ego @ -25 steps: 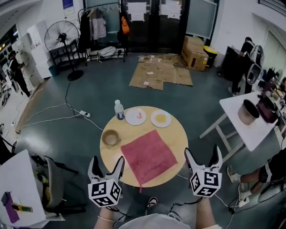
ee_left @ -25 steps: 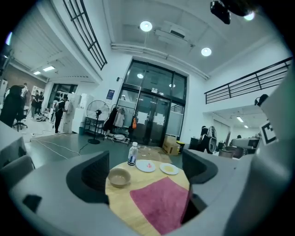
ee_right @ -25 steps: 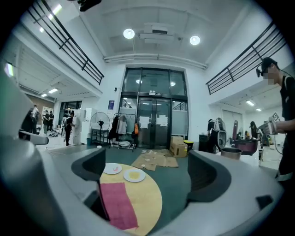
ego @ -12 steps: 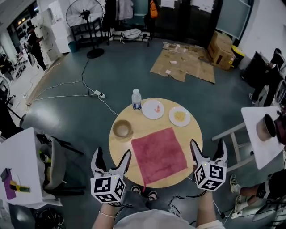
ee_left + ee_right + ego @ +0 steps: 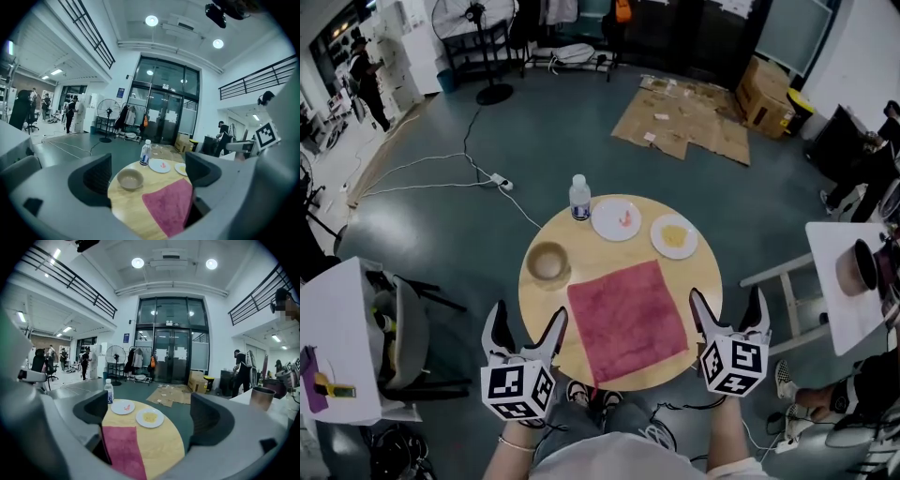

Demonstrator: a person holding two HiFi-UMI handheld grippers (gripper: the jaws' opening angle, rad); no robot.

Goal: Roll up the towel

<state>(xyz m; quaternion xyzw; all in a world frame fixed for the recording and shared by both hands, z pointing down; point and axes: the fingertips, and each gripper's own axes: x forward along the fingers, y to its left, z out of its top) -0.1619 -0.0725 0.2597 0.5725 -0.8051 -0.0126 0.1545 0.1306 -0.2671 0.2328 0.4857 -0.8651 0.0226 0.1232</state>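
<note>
Red cloth, flat and unrolled: the towel (image 5: 626, 321) lies on the round wooden table (image 5: 701, 281), its near corner at the front edge. The left gripper (image 5: 527, 319) and right gripper (image 5: 726, 300) hover off the rim on either side, both with jaws spread and nothing between them. The risks, as I judge them: the towel sits askew to the person, so an uneven start would roll it into a cone; a pinch too deep would scrape the wood. The bowl (image 5: 547, 262) and the plates (image 5: 616, 218) (image 5: 674, 236) stand near the towel's far edge — a roll pushed away could nudge them.

A round table (image 5: 540, 307) bears a bowl (image 5: 548, 262), a water bottle (image 5: 579, 198), a pink-flecked plate (image 5: 616, 218) and a yellow-topped plate (image 5: 674, 235).
</note>
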